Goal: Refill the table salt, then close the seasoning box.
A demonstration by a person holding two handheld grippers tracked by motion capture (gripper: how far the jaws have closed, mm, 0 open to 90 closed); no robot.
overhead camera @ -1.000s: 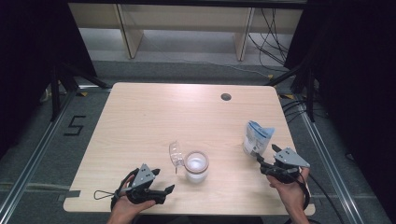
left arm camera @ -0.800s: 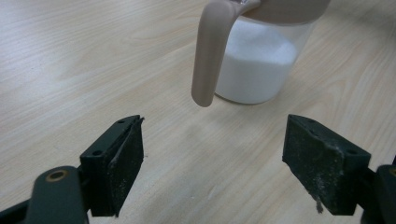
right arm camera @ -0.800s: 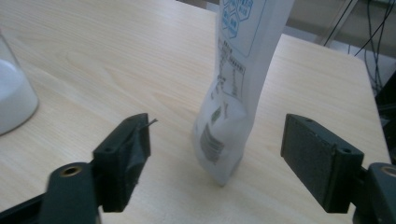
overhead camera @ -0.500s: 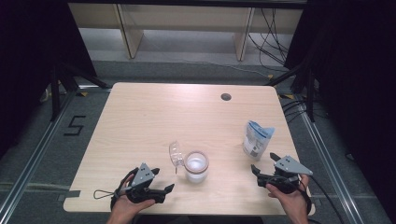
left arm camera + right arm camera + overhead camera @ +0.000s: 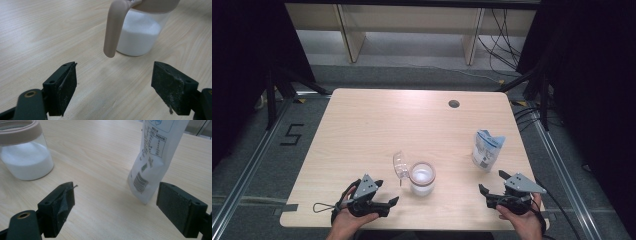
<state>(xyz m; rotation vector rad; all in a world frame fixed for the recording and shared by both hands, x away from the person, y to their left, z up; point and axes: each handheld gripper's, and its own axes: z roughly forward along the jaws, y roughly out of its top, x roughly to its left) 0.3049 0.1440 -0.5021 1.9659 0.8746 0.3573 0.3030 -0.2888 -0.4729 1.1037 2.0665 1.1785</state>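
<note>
Jar rim and pouch top cut off.

Right claw gapes wide — white pouch standing ahead, jar of white powder far left

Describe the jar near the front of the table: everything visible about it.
The jar is a short, clear, round container, roughly half full of a white granular powder. A beige collar rings its open mouth, and a hinged lid with a clear dome stands flipped open to one side, a beige tab hanging down. It stands upright on the table, untouched, between the two grippers.
</note>
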